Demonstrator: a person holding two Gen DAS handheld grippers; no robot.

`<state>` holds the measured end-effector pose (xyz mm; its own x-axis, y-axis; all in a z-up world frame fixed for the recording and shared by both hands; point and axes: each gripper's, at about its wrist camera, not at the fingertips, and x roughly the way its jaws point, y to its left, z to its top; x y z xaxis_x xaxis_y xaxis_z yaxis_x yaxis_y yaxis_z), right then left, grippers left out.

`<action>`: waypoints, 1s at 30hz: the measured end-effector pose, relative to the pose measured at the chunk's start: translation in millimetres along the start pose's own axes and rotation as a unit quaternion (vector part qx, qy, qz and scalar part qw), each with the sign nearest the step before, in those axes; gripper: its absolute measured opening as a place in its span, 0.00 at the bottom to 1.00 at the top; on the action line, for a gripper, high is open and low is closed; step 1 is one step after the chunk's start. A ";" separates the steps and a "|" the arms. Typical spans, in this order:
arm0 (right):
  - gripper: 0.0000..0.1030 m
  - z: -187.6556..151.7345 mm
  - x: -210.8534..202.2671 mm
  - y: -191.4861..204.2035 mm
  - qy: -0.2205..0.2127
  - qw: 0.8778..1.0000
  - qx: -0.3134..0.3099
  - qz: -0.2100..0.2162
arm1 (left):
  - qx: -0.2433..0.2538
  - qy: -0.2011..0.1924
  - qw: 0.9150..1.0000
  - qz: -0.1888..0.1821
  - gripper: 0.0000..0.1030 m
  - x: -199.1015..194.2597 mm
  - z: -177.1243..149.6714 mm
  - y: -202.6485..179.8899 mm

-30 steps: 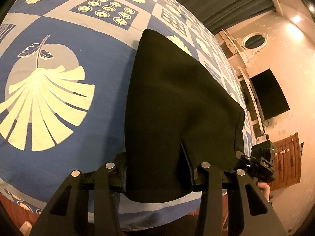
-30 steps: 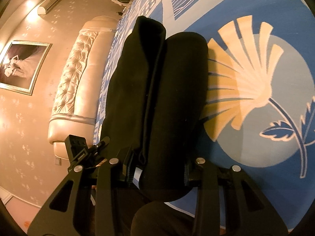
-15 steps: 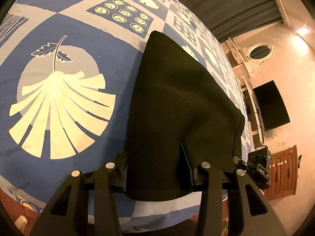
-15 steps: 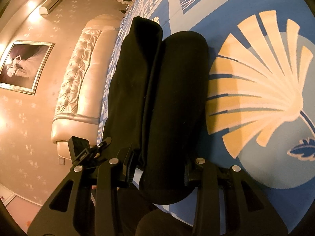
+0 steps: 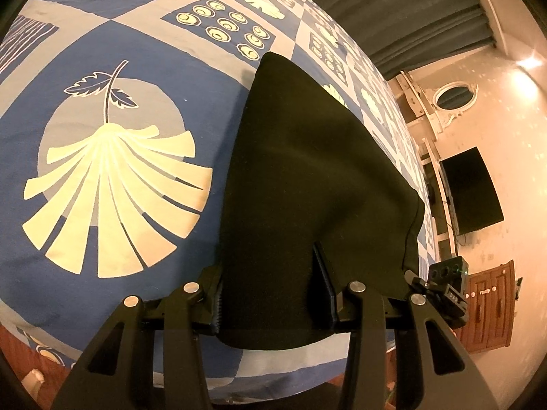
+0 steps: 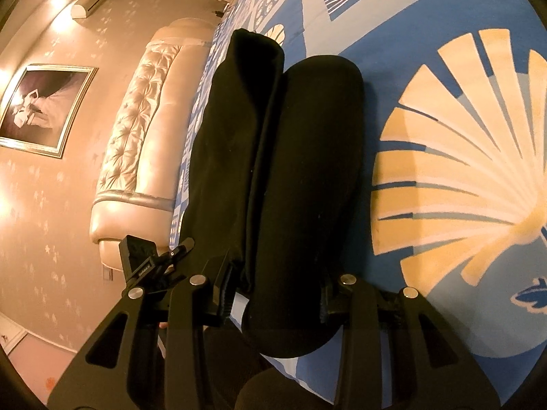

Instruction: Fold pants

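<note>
Black pants lie on a blue patterned bedspread, stretching away from the near bed edge. My left gripper has its fingers wide apart, with the near end of the fabric between them. In the right wrist view the pants show as two long legs side by side. My right gripper is also wide apart, with one rounded leg end between its fingers. I cannot see either gripper pinching the cloth.
The bed edge runs just under both grippers. A tufted headboard is on the left in the right wrist view. A wall TV, a wooden cabinet and dark curtains are beyond the bed.
Both grippers have shifted slightly over the bedspread with the pants between their fingers; the leaf pattern has slid in both views. The finger spacing looks the same.
</note>
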<state>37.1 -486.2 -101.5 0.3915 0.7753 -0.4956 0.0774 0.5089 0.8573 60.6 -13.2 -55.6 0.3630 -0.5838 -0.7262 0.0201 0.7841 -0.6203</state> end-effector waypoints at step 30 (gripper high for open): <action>0.36 1.4 4.6 1.9 0.000 1.000 0.004 0.008 | -0.031 0.013 0.999 -0.014 0.50 -3.3 -5.6 10.0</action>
<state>40.3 -482.1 -102.0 0.3933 0.7834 -0.4812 0.0789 0.4927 0.8666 54.4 -4.6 -61.1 0.3393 -0.6108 -0.7154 -0.0275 0.7538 -0.6565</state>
